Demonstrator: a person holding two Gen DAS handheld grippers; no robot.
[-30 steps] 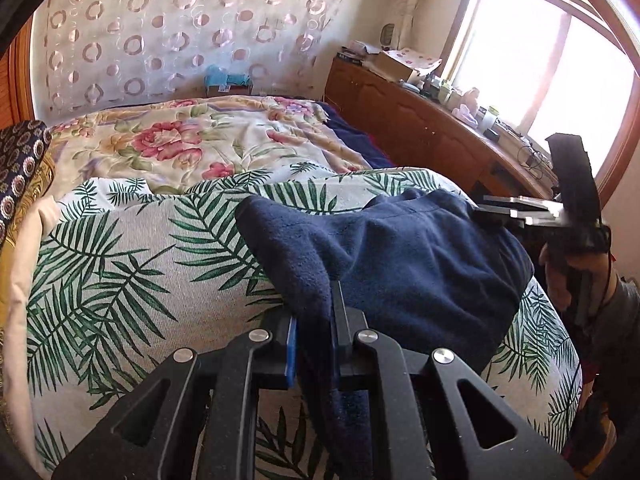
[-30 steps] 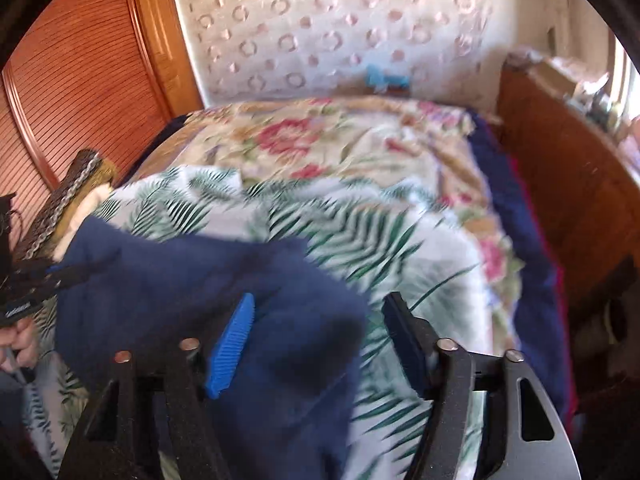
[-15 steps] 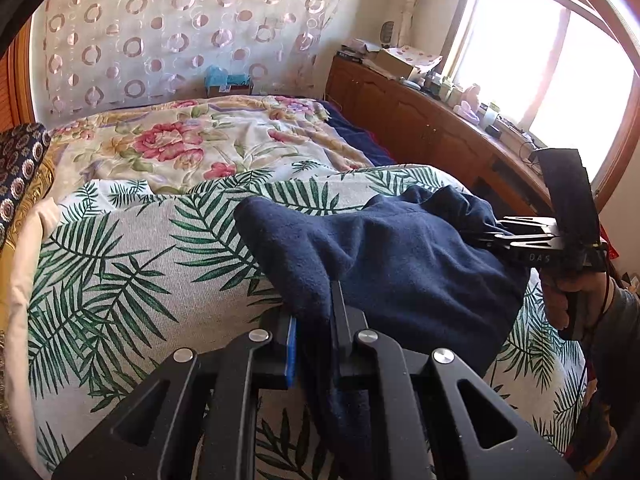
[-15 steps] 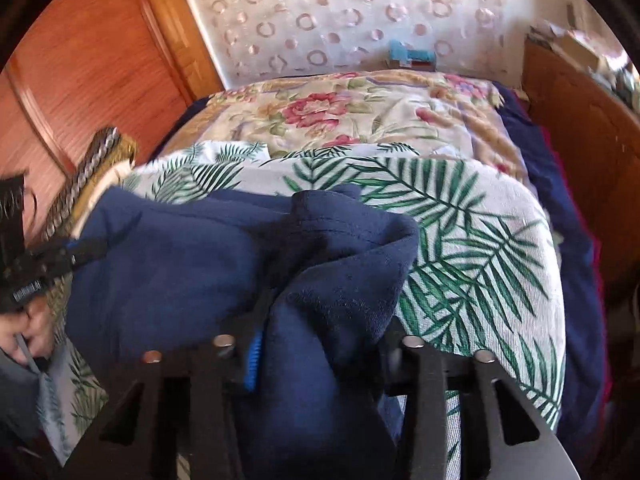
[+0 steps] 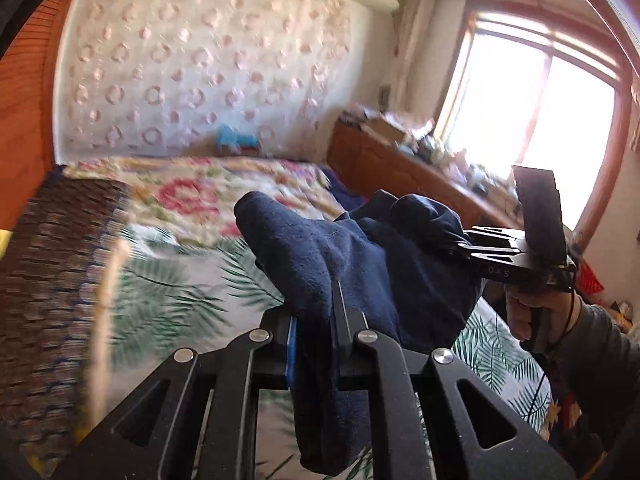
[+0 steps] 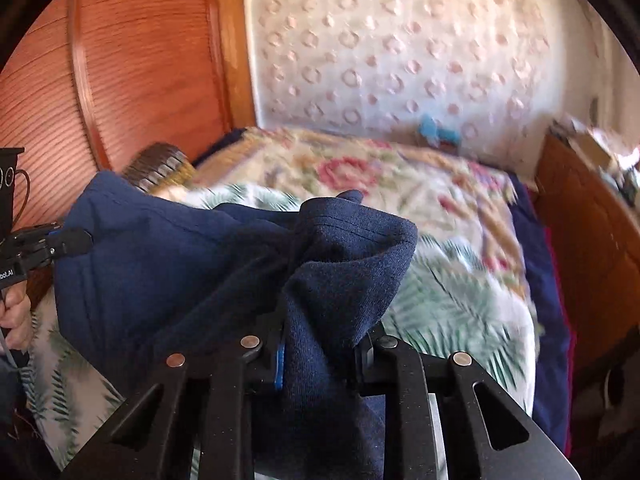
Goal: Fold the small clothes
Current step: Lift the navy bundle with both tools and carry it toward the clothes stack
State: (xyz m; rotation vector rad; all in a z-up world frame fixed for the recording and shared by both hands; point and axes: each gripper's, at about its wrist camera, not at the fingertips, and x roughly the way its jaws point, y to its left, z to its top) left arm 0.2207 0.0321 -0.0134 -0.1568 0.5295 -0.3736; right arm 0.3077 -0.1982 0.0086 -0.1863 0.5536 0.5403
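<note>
A navy blue fleece garment [image 5: 344, 256] hangs lifted between both grippers above the palm-leaf bedspread [image 5: 172, 292]. My left gripper [image 5: 314, 340] is shut on one edge of it, and the cloth droops below the jaws. In the right wrist view the garment [image 6: 160, 264] bunches through my right gripper [image 6: 322, 354], whose jaws are closing with the cloth squeezed between the pads. The right gripper [image 5: 460, 244] also shows in the left wrist view, held by a hand [image 5: 528, 312]. At the far left of the right wrist view the left gripper [image 6: 76, 240] pinches the other edge.
A floral quilt [image 5: 188, 192] covers the far half of the bed. A dark woven pillow [image 5: 52, 280] lies at the left. A cluttered wooden sideboard [image 5: 400, 168] runs under the bright window [image 5: 540, 128]. A wooden panel [image 6: 132, 80] stands left of the bed.
Both grippers have risen and lifted the garment off the bedspread. The right jaws, wide apart a second ago, have closed onto a bunch of the cloth.
</note>
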